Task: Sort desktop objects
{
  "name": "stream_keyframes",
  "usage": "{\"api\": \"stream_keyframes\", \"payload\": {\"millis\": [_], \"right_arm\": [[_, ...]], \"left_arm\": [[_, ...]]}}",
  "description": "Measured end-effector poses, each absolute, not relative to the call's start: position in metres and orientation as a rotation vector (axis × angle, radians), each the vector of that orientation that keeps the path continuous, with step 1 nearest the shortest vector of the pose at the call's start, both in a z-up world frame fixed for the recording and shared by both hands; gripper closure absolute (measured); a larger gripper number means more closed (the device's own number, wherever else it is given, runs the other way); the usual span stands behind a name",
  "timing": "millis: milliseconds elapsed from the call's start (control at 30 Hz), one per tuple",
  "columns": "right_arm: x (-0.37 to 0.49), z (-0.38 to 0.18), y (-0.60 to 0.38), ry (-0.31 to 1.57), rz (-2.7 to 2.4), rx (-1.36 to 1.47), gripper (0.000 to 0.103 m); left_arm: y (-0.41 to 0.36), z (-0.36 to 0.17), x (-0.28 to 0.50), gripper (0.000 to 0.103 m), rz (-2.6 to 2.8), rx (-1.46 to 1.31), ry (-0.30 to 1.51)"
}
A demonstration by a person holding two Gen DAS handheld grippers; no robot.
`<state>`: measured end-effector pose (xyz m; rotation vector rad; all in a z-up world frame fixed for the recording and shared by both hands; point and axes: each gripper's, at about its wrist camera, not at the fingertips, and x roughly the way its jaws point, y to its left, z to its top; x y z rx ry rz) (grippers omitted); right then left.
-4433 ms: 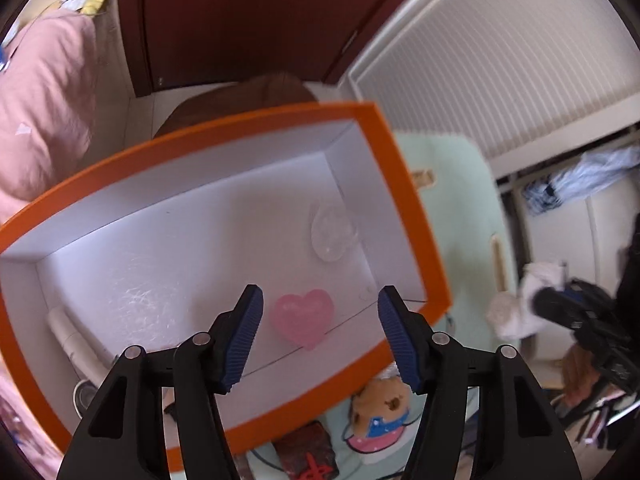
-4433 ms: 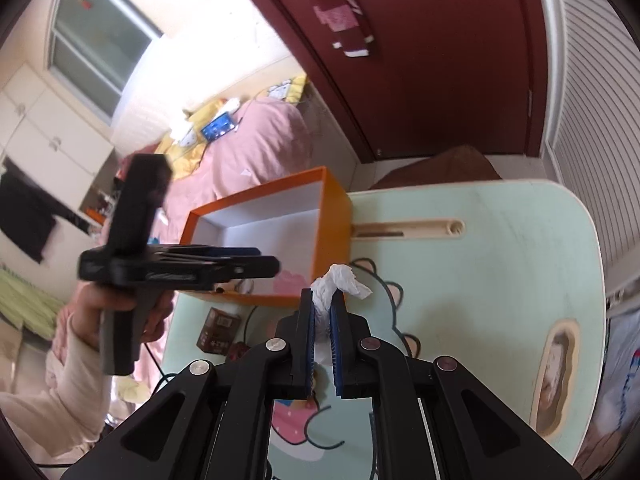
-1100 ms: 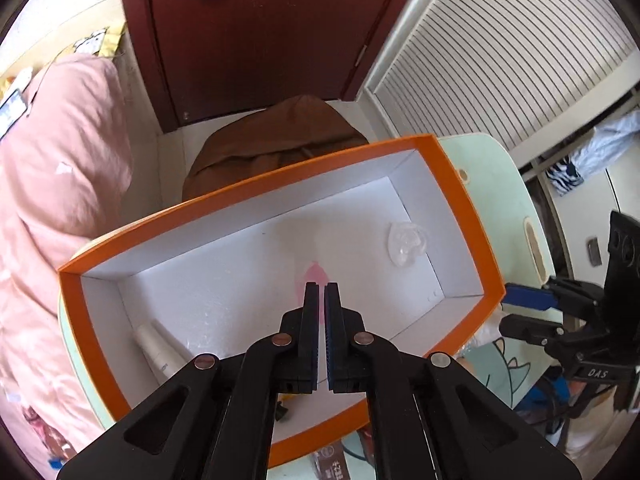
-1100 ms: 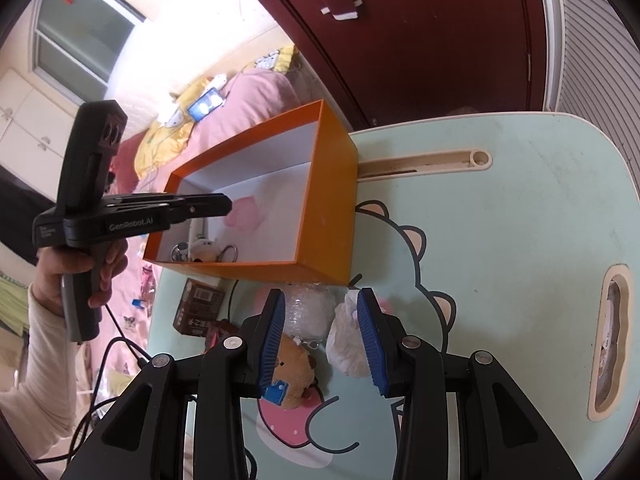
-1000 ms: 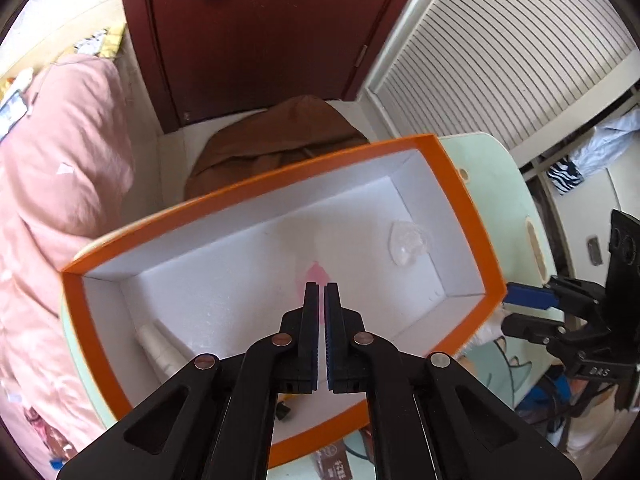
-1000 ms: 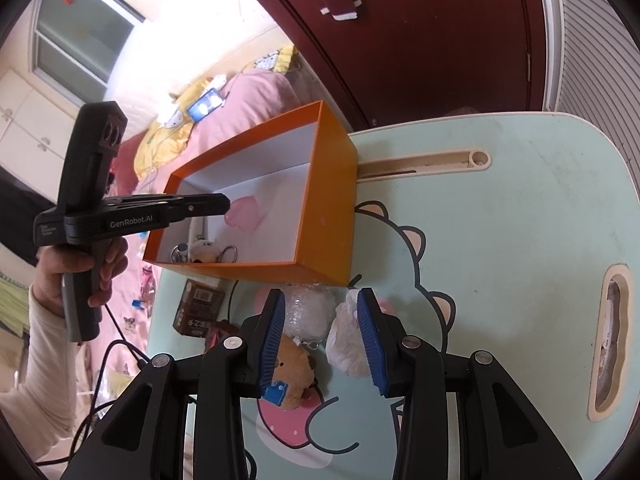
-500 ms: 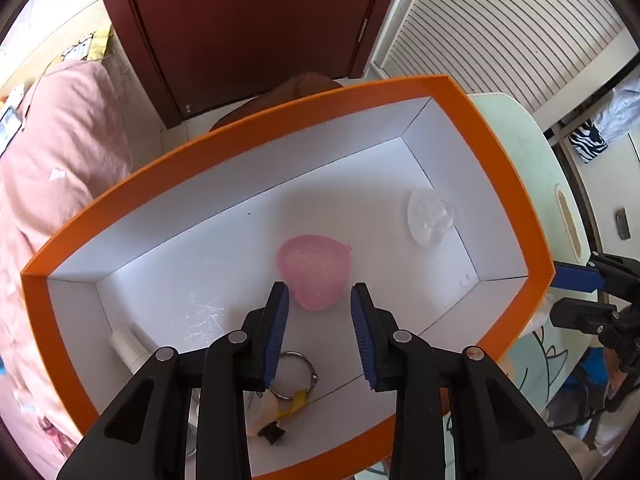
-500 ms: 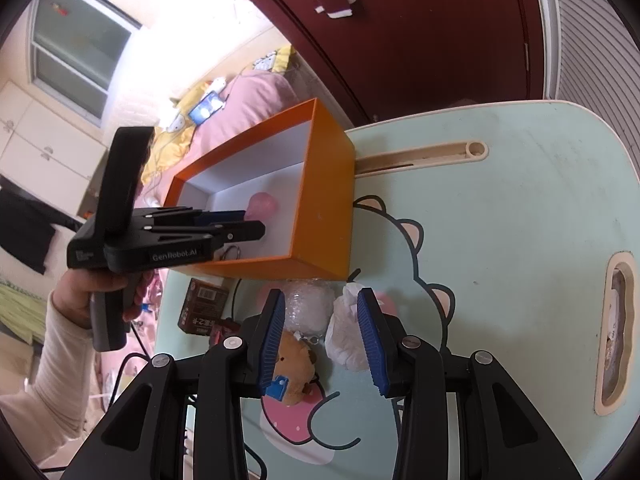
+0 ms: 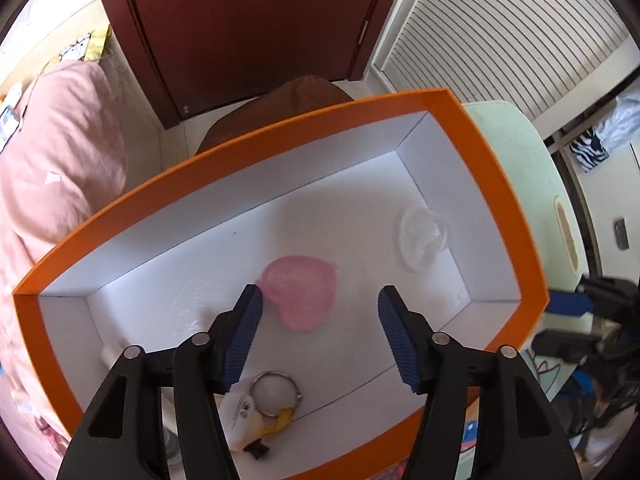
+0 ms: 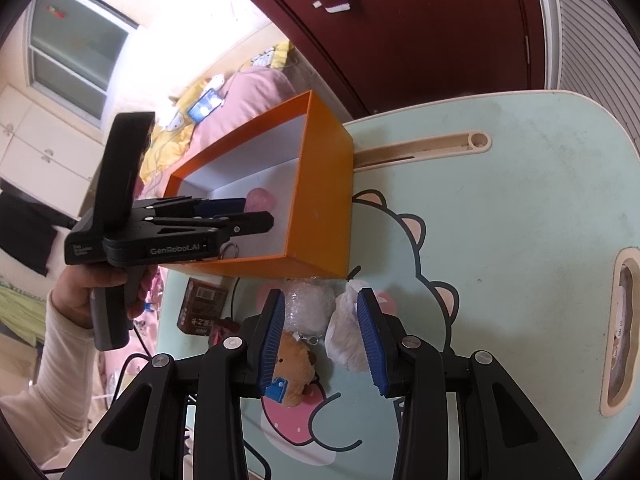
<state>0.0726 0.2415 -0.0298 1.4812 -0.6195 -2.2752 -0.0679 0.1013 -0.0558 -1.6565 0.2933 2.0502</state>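
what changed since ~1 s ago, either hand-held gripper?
The left hand-held gripper was shut on the pink heart above the orange box; it has opened and the heart now lies on the box floor. The right hand-held gripper stayed open over the crumpled tissue. Box, keyring and plush toy unchanged.

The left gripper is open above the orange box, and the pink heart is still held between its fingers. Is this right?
Not quite. In the left wrist view the left gripper is open above the orange box, but the pink heart lies on the box floor, not held between the fingers.
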Motion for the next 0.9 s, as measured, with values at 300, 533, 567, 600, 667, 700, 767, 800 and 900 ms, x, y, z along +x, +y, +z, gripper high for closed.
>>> {"api": "stream_keyframes", "payload": {"millis": [300, 533, 567, 600, 667, 700, 767, 800, 900], "right_arm": [[0.073, -0.035, 0.242, -0.634, -2.259, 1.494, 0.066], [0.075, -0.03, 0.241, -0.611, -2.283, 1.488, 0.066], [0.075, -0.029, 0.241, -0.607, -2.288, 1.484, 0.066], [0.076, -0.028, 0.24, -0.604, -2.291, 1.48, 0.066], [0.077, -0.025, 0.239, -0.599, -2.295, 1.474, 0.066], [0.078, -0.024, 0.238, -0.594, -2.3, 1.47, 0.066], [0.08, -0.023, 0.236, -0.586, -2.312, 1.466, 0.065], [0.081, -0.023, 0.236, -0.59, -2.316, 1.463, 0.065], [0.087, -0.024, 0.236, -0.62, -2.329, 1.452, 0.062]], "left_arm": [[0.107, -0.054, -0.063, 0.064, 2.096, -1.605, 0.366], [0.083, -0.021, -0.053, 0.064, 2.158, -1.529, 0.2], [0.078, -0.011, -0.049, 0.064, 2.168, -1.507, 0.167], [0.074, -0.001, -0.044, 0.064, 2.173, -1.485, 0.152], [0.067, 0.018, -0.033, 0.064, 2.179, -1.441, 0.122], [0.065, 0.026, -0.024, 0.064, 2.171, -1.421, 0.112], [0.062, 0.037, -0.007, 0.064, 2.149, -1.391, 0.099], [0.061, 0.039, 0.001, 0.064, 2.135, -1.382, 0.096], [0.063, 0.034, 0.024, 0.064, 2.071, -1.386, 0.096]]}}
